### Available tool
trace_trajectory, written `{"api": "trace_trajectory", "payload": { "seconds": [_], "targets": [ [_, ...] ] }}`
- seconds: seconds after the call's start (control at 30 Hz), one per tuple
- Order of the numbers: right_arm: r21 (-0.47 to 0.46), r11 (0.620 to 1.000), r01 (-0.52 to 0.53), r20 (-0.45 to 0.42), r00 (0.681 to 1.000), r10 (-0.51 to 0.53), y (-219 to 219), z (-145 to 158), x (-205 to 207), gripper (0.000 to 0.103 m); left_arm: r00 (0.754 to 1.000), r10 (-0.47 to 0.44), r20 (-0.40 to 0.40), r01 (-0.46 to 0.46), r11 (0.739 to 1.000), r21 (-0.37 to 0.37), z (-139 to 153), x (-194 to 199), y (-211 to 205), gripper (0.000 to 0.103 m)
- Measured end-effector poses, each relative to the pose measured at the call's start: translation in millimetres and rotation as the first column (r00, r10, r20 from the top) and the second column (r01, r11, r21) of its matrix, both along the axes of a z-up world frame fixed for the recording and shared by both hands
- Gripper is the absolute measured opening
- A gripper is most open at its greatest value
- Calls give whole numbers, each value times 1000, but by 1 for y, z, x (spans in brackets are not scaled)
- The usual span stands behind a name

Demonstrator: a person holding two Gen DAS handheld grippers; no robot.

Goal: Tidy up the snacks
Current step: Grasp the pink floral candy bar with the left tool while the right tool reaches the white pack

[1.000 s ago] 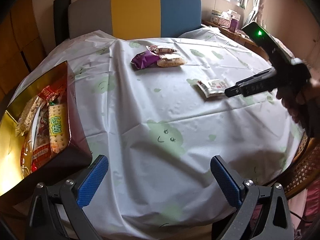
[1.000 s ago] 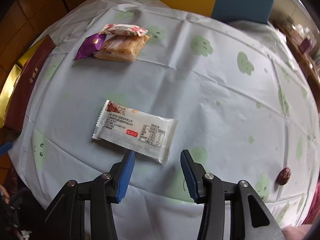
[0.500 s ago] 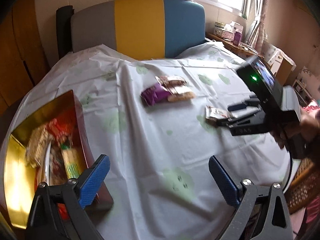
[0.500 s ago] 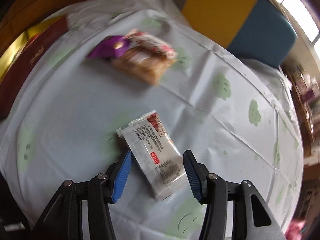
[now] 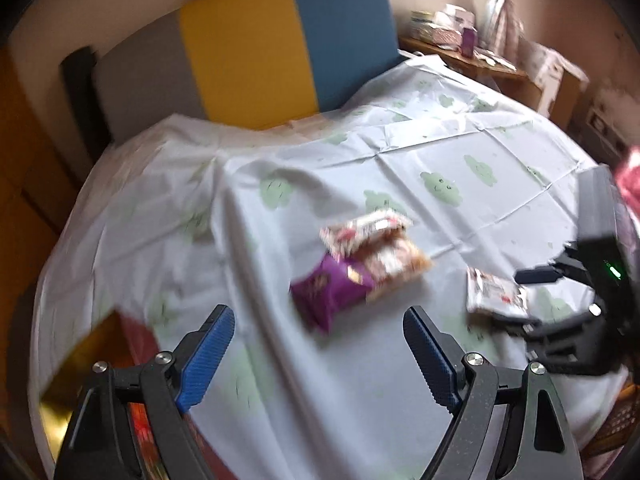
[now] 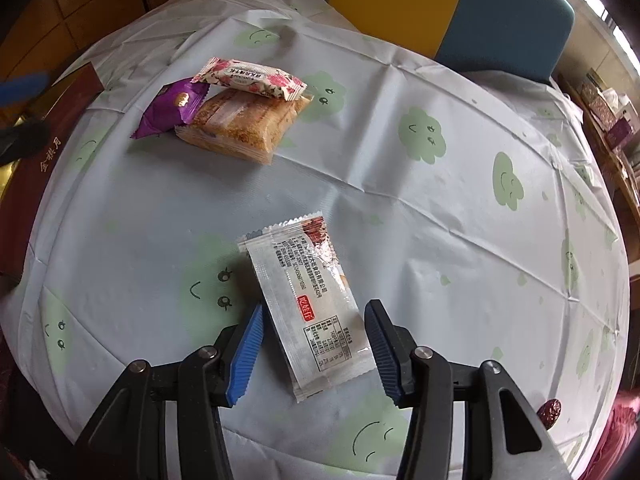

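Observation:
A white snack packet (image 6: 308, 300) lies on the tablecloth between the open jaws of my right gripper (image 6: 314, 354), which straddles its near end without clamping it. The packet also shows in the left wrist view (image 5: 494, 292), with the right gripper (image 5: 532, 300) around it. Further off lies a pile of three snacks: a purple packet (image 6: 172, 106), a brown cracker pack (image 6: 244, 124) and a pink flowered packet (image 6: 248, 78). In the left wrist view the pile (image 5: 360, 268) sits ahead of my open, empty left gripper (image 5: 320, 360). The gold and red snack box (image 5: 96, 364) is at lower left.
The round table wears a white cloth with green smiley clouds (image 6: 420, 132). A grey, yellow and blue headboard (image 5: 256, 44) stands behind it. A small dark red sweet (image 6: 549, 408) lies near the table's right edge. A cluttered wooden shelf (image 5: 460, 44) is at back right.
My right gripper has moved forward over the white packet, which now lies lengthwise between its jaws. My left gripper has swung up and right, away from the box, towards the snack pile.

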State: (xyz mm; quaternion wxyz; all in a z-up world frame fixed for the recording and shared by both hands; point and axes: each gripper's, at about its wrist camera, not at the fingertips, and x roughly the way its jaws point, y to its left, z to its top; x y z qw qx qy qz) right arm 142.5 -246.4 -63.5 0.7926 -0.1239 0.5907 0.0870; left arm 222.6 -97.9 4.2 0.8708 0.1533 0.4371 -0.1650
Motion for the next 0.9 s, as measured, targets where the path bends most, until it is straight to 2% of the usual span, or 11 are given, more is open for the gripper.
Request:
{"api": "trace_trajectory", "payload": {
  "seconds": [0.13, 0.3, 0.47, 0.5, 0.53, 0.57, 0.6, 0.63, 0.77, 0.9],
  "targets": [
    [34, 999, 18, -12, 1000, -17, -6, 1, 3, 52, 997, -83, -7, 83, 996, 29, -5, 31, -22, 87],
    [35, 999, 11, -15, 1000, -11, -6, 0, 8, 52, 982, -181, -54, 185, 981, 61, -23, 63, -48, 87],
    [55, 998, 4, -11, 1000, -3, -5, 3, 10, 52, 965, -241, -103, 249, 966, 70, -44, 82, -66, 85],
    [55, 998, 4, -11, 1000, -3, -5, 4, 9, 52, 964, -243, -112, 251, 966, 65, -46, 86, -67, 81],
    [54, 999, 4, -10, 1000, -3, -2, 4, 9, 52, 961, -245, -128, 253, 966, 55, -49, 89, -68, 70],
    [53, 999, 4, -10, 1000, -4, -2, 5, 10, 52, 954, -251, -162, 259, 965, 31, -54, 93, -69, 53],
    [53, 999, 6, -9, 1000, -5, -3, 7, 8, 52, 948, -261, -180, 264, 965, -11, -54, 95, -69, 45],
    [53, 999, 7, -9, 1000, -6, -3, 9, 7, 52, 944, -266, -195, 260, 964, -56, -54, 97, -69, 23],
    [59, 998, 20, -1, 1000, -20, -7, 13, 10, 52, 959, -219, -177, 206, 975, -89, -51, 91, -67, 20],
    [89, 994, 55, 21, 998, -57, -17, 21, 14, 52, 974, -187, -128, 170, 976, -133, -31, 73, -60, 20]
  ]
}}
